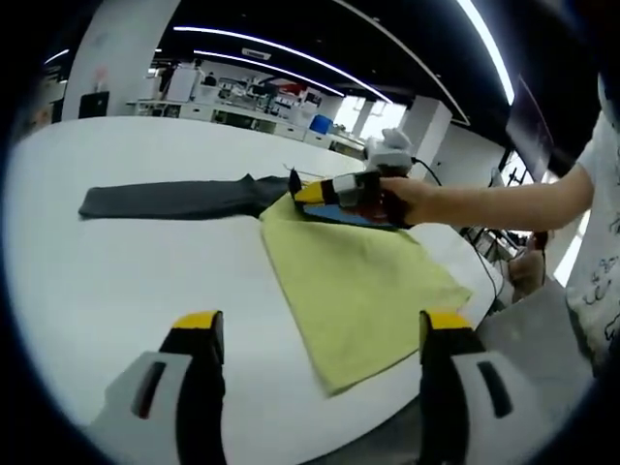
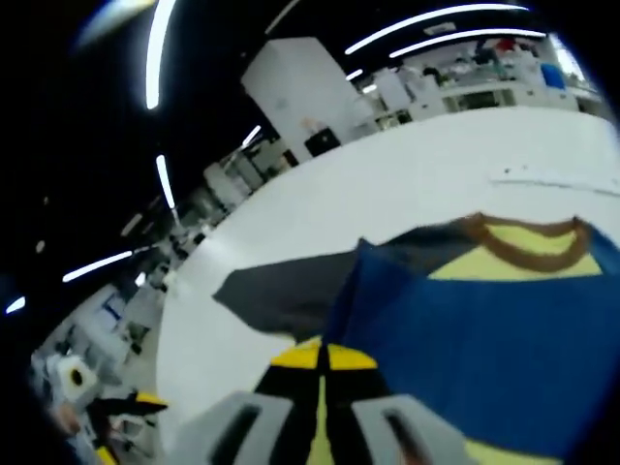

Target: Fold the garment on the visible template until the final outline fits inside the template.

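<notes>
The right gripper has its jaws closed on the garment edge, lifting it to fold over the yellow template; left gripper waits, jaws open, above the table

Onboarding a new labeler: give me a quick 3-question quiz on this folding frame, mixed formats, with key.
1. True or false: the left gripper is open, holding nothing.
2. Multiple choice: the right gripper is shut on a) the grey sleeve b) the blue fabric c) nothing.
3. Fill in: in the left gripper view, the sleeve lies flat on the white ____.

Key: 1 true, jaws apart over the table and the yellow panel. 2 b, tips together at the blue edge. 3 table.
</notes>
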